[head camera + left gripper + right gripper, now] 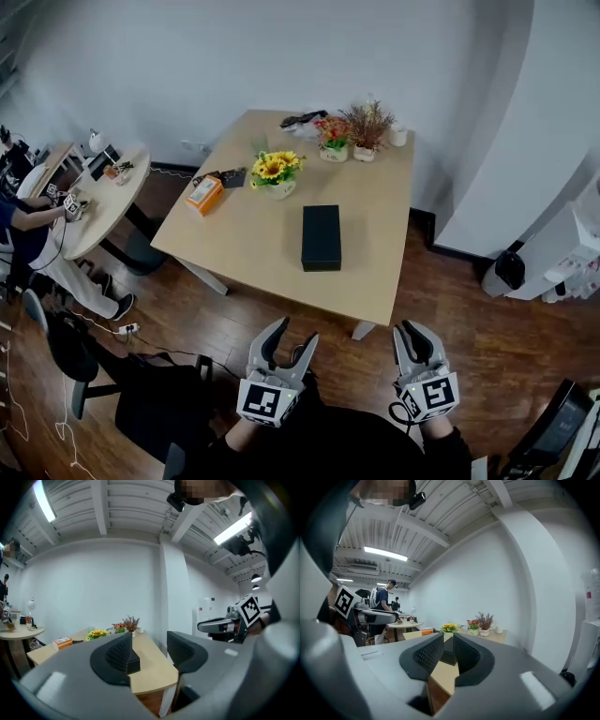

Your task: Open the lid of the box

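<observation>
A flat black box (pixel 321 237) with its lid shut lies on the light wooden table (pixel 375 262), toward the near edge. Both grippers hang below the table's near edge, above the wood floor and well short of the box. My left gripper (pixel 295 336) is open with a wide gap and holds nothing. My right gripper (pixel 412 333) shows only a narrow gap, also with nothing in it. In the left gripper view the box (pixel 134 661) peeks from behind the left jaw of the gripper (pixel 150 651). In the right gripper view the box (pixel 449 657) shows through the slit of the gripper (pixel 448 643).
On the table stand a sunflower pot (pixel 277 173), an orange box (pixel 204 194), two potted plants (pixel 352 131) and a white cup (pixel 398 136). A person sits at a round table (pixel 103 202) on the left. A dark chair (pixel 70 361) stands near left.
</observation>
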Tool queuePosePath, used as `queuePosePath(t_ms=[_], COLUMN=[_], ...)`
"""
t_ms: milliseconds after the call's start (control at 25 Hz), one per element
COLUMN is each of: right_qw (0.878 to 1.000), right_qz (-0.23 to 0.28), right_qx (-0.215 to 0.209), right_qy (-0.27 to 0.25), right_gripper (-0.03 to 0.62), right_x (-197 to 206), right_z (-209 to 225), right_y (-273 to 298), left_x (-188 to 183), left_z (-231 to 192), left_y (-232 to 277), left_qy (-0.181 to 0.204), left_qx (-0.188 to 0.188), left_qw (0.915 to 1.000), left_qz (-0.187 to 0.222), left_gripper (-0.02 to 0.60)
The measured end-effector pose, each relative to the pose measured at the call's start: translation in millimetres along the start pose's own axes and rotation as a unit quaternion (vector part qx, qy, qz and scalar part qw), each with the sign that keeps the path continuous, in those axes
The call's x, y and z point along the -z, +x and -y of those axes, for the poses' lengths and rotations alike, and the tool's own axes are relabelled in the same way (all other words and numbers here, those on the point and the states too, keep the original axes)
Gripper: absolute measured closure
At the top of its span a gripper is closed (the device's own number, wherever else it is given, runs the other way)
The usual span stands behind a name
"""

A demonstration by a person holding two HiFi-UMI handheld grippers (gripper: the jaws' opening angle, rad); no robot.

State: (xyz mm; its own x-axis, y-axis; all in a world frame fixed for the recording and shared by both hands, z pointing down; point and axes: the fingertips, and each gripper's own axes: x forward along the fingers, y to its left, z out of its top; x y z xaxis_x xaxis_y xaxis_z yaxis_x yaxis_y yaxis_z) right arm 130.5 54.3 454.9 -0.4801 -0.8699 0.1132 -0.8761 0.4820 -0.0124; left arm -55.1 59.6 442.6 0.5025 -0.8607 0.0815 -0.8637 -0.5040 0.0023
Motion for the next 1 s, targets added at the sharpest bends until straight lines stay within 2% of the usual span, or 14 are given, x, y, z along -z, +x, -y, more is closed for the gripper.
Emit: queuePosePath(t_ms=[80, 200, 280, 440, 560, 720, 880, 1000], right_qw=[1.000, 0.999, 0.999, 0.996, 0.994, 0.988, 0.981, 0.975], right_qz=[-0.013, -0.029, -0.045, -0.082, -0.106, -0.144, -0.169, -0.189], right_qx=[0.004, 0.005, 0.008, 0.006, -0.018, -0.061, -0.090, -0.106], right_qy=[-0.002, -0.019, -0.028, -0.028, -0.023, -0.012, -0.042, -0.050], right_gripper=[0.492, 0.386, 0.339, 0.296, 0.297, 0.303, 0.306, 0.308], right_x=[-7.1, -17.9, -18.4, -9.8, 4.5, 47.5, 94.7, 128.3], right_z=[2.2, 4.2, 5.1, 8.9, 15.4, 19.3, 25.7, 23.9], right_y=[42.6, 103.6, 136.6, 181.7, 208.6, 234.1, 261.9, 278.2], left_x=[-2.4, -4.4, 3.4, 29.8, 49.5, 87.6, 126.3, 159.3], left_z=[-28.0, -63.4, -83.6, -117.9, -134.6, -142.9, -147.1, -145.1], left_y=[35.0, 83.1, 107.0, 139.1, 159.2, 174.0, 191.9, 202.5], left_qy=[-0.005, -0.002, 0.000, 0.002, 0.006, 0.018, 0.034, 0.038], left_qx=[0.028, 0.072, 0.099, 0.129, 0.133, 0.121, 0.089, 0.091], left_qw=[0.9996, 0.9974, 0.9946, 0.9889, 0.9861, 0.9826, 0.9817, 0.9763], left_qz=[-0.004, -0.012, -0.029, -0.073, -0.100, -0.140, -0.165, -0.193], left_gripper=[0.363, 0.303, 0.270, 0.255, 0.255, 0.255, 0.255, 0.255])
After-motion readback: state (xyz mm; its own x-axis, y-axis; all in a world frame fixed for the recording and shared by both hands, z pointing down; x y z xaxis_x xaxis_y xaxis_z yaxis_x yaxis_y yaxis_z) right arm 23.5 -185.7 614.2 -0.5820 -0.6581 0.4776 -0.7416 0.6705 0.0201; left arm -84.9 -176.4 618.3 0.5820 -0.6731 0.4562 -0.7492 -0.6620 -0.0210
